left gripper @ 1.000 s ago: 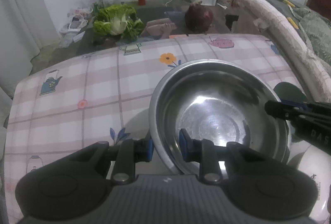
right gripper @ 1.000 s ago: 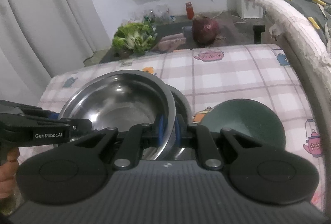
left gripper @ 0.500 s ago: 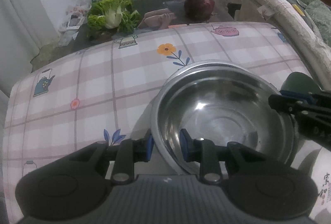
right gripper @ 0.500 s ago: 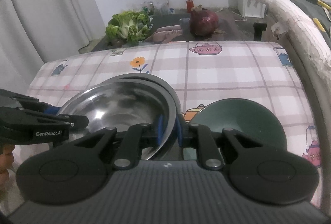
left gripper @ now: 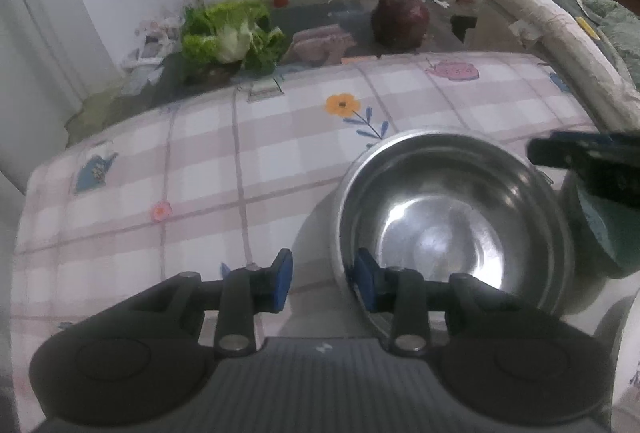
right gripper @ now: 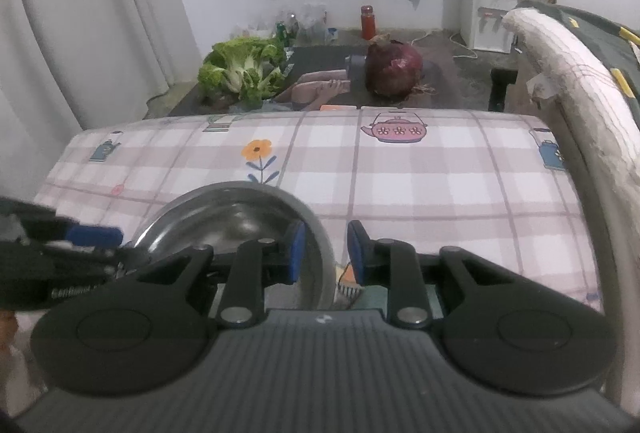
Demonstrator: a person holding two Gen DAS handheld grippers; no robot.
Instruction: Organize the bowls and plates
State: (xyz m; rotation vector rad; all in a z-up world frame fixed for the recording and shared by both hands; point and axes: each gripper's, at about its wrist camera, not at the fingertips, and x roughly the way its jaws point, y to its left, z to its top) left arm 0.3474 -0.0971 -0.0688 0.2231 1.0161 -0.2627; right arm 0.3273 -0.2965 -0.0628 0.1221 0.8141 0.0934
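A steel bowl [left gripper: 448, 225] sits nested in a second steel bowl on the checked tablecloth [left gripper: 200, 193]. My left gripper [left gripper: 322, 279] straddles its near rim, one pad inside and one outside; the jaws are opening and the outer pad stands clear of the metal. In the right wrist view, my right gripper [right gripper: 326, 253] straddles the steel bowl's [right gripper: 240, 221] right rim the same way, jaws opening, pads off it. A dark green bowl [left gripper: 600, 237] stands just right of the steel ones, under my right gripper [left gripper: 560, 153]. My left gripper [right gripper: 80, 241] shows at the left.
A white vessel [left gripper: 624, 353] stands at the near right corner. Past the table's far edge lie a lettuce [right gripper: 240, 73], a dark red round vegetable [right gripper: 394, 69] and a red bottle [right gripper: 367, 22]. A padded rail [right gripper: 568, 73] runs along the right side.
Both grippers' jaws have widened off the steel bowl's rim. The bowl, held tilted above the lower steel bowl before, now sits level inside it. The right gripper has shifted right.
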